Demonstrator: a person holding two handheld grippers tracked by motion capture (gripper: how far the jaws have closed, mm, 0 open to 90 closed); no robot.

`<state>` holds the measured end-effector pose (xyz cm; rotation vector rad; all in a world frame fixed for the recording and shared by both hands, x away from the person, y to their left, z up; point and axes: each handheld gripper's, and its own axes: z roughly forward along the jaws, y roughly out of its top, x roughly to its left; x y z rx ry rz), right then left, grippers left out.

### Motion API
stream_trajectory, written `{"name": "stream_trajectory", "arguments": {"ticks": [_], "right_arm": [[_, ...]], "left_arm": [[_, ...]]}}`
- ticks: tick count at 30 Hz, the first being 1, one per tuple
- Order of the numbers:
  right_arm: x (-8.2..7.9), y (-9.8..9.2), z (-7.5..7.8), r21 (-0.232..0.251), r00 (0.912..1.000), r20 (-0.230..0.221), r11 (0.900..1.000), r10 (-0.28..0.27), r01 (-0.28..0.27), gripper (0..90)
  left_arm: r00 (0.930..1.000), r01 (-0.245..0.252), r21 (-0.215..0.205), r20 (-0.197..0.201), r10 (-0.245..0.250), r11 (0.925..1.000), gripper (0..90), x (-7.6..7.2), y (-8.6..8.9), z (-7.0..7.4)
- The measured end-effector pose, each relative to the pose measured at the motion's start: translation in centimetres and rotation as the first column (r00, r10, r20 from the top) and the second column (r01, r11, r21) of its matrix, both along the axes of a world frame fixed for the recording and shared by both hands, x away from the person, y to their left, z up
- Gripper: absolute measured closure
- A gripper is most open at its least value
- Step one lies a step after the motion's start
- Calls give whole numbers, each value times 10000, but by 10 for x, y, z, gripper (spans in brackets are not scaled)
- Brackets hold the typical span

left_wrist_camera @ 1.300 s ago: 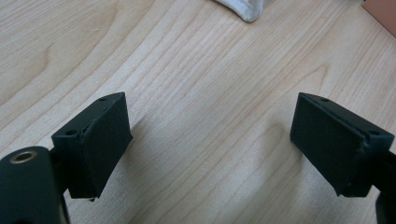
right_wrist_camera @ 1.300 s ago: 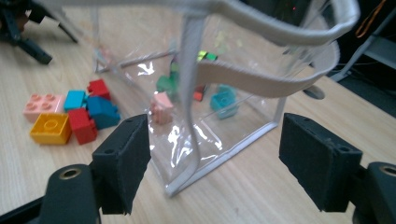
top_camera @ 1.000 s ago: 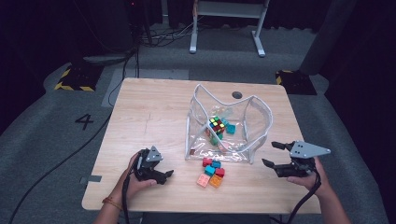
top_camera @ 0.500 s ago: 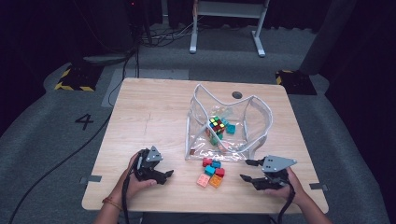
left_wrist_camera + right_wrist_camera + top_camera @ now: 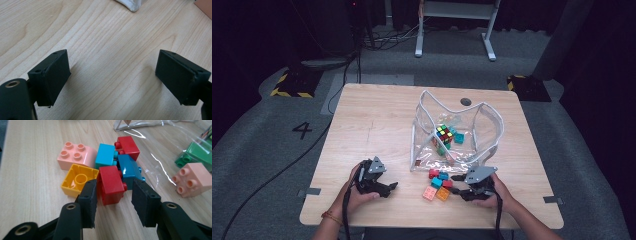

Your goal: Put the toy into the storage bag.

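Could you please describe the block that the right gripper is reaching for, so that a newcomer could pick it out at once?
Find the clear plastic bag on the wooden table; just in front of it lies a small cluster of toy blocks. The red block lies on its side between the right gripper's jaws, with the upturned yellow block beside it. The other red block lies farther off, nearer the bag.

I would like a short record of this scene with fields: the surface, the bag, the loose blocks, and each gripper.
surface: wooden table
bag: clear plastic bag standing open, with a colour cube and some blocks inside
loose blocks: small pile in front of the bag: red, blue, pink, yellow
nearest block: red block, between the right jaws
right gripper: jaws have just been closing around the red block; pads not yet pressing on it
left gripper: open, nothing between the jaws, low over bare wood
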<state>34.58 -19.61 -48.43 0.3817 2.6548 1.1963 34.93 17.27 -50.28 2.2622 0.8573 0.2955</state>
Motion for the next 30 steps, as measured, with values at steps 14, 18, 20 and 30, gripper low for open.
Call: {"name": "stream_trajectory", "arguments": {"ticks": [14, 18, 20, 30], "right_arm": [[2, 3, -8, -320, 9998, -7, 9993, -201, 200, 674], [2, 0, -7, -295, 9998, 132, 9995, -145, 149, 679], [0, -2, -6, -284, 9997, 50, 9993, -240, 242, 679], [-4, -23, -1, -413, 9986, -25, 9977, -534, 532, 680]], "left_arm": [[10000, -5, 3, 4, 5, 10000, 124, 0, 0, 0], [10000, 2, 0, -3, -2, 10000, 123, 0, 0, 0], [10000, -5, 6, 5, 5, 10000, 124, 0, 0, 0], [10000, 2, -4, -8, -2, 10000, 124, 0, 0, 0]]}}
